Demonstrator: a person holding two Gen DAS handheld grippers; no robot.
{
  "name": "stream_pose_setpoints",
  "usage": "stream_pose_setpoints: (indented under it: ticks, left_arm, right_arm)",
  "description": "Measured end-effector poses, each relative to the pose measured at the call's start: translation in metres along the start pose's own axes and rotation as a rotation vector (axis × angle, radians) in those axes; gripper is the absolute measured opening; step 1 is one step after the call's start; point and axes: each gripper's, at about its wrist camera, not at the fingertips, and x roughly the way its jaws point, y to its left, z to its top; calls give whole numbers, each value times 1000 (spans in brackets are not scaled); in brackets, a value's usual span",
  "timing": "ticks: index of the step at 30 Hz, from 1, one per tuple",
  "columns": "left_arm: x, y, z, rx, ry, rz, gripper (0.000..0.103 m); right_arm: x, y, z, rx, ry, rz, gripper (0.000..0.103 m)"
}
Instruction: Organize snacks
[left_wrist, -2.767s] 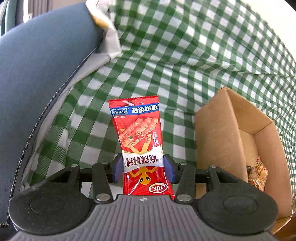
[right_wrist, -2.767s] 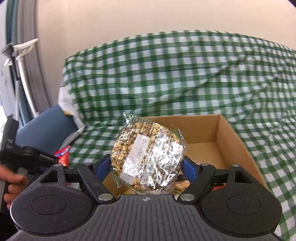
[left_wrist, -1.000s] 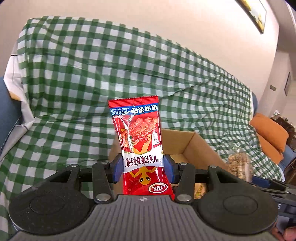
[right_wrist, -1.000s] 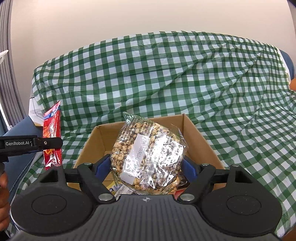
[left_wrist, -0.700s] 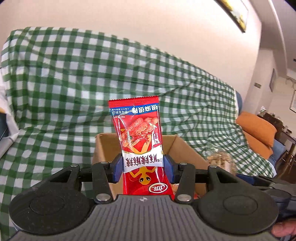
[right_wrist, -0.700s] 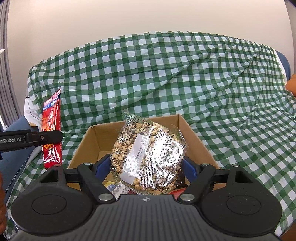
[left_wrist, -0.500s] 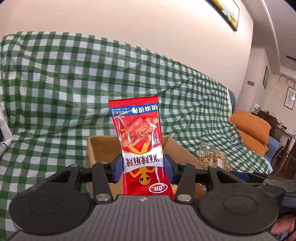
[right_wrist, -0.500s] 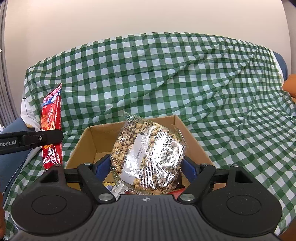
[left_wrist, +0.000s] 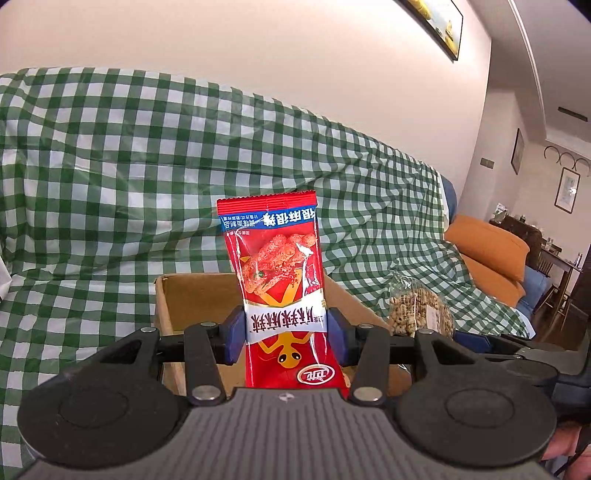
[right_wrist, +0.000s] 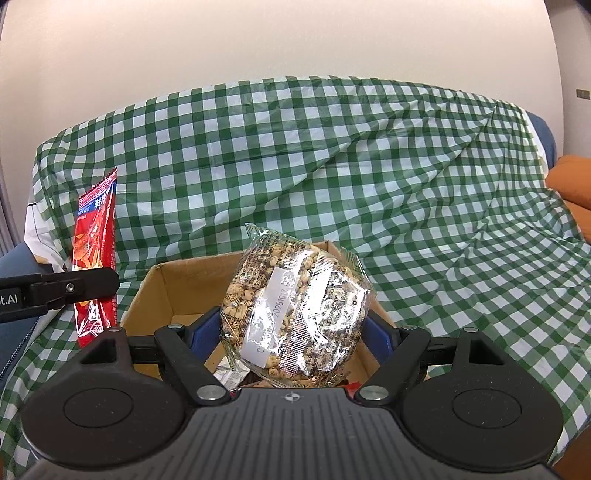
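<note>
My left gripper (left_wrist: 286, 334) is shut on a red snack packet (left_wrist: 275, 266) and holds it upright over the near edge of an open cardboard box (left_wrist: 192, 295). My right gripper (right_wrist: 291, 332) is shut on a clear bag of puffed cereal (right_wrist: 295, 302) and holds it above the same box (right_wrist: 173, 291). The cereal bag also shows at the right of the left wrist view (left_wrist: 419, 312). The red packet shows at the left of the right wrist view (right_wrist: 96, 236). Small wrapped snacks (right_wrist: 231, 373) lie inside the box.
The box sits on a sofa under a green and white checked cloth (right_wrist: 424, 206). An orange cushion (left_wrist: 487, 251) lies at the right. A blue cushion (right_wrist: 11, 273) is at the left edge. A beige wall (left_wrist: 258, 48) is behind.
Both grippers have swung toward the box with their snacks still held. The left one has turned right, away from the blue cushion, so the box now lies straight ahead of it.
</note>
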Motion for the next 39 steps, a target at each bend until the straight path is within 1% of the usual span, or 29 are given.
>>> stream_pose_setpoints:
  ticks: [2,4,5,6,7,9,11,14,16,19,21,26,27,28,29,30,32,33,36,38,39]
  left_arm:
    - [0,1,1,-3,0,-6,51]
    - [1,2,1,-19,9,-29,52]
    - [2,3,1,-29,16,-44,55]
    - [2,3,1,-35,18,-51,60]
    - [1,2,1,-32,13,-48,62]
    - [1,0,1,-20,8,-49,63]
    - [0,0,1,-18,6,-47,64]
    - [-1,0,0,-9,1,-35,68]
    - [-3,0,-1,0,-6,-16,75]
    - [-8,0,-4,11,-10,4,83]
    - [-13,-3,-7,19,-14,19,86]
    - [-32,-15,-21,15,-24,68,88]
    - [-35,-18,-23,21,-10,74,91]
    - [-37,-21,-24,27,-2,89,97]
    - [-39,-24,-26,29,5,104,100]
    - [-42,-25,-28,17,17,101,103]
    - [-45,-25,-31,-14,46,97,103]
    - [-46,-27,-32,-20,62,115,103]
    - [-45,-33,-39,-28,118,186,103]
    - [-41,-36,-47,-45,177,245,103]
    - [-39,-36,-51,-61,207,260,103]
  right_arm:
    - [-1,0,0,-5,-5,-5,81]
    - [-1,1,0,-8,-7,-6,81]
    - [-1,1,0,-9,-6,-7,81]
    - [-1,1,0,-9,-4,-7,83]
    - [-2,1,0,-9,-5,-6,89]
    - [-3,2,-1,-14,-8,-20,98]
    - [-4,2,-1,-22,-14,-29,99]
    - [-5,2,-1,-24,-10,-32,99]
    - [-8,1,-1,-30,-14,-35,99]
    - [-11,0,-1,-36,-18,-35,100]
    - [-15,-1,-2,-41,-21,-35,102]
    - [-26,-5,-8,-53,-14,-35,102]
    - [-29,-8,-9,-47,-10,-37,102]
    - [-31,-11,-10,-37,-3,-36,102]
    - [-33,-14,-12,-27,6,-35,102]
    - [-35,-18,-14,-19,21,-38,102]
    - [-38,-22,-18,-18,45,-51,102]
    - [-39,-23,-20,-25,60,-64,102]
    - [-41,-27,-25,-37,87,-79,102]
    - [-41,-31,-28,-31,103,-76,102]
    - [-39,-33,-29,-32,112,-78,102]
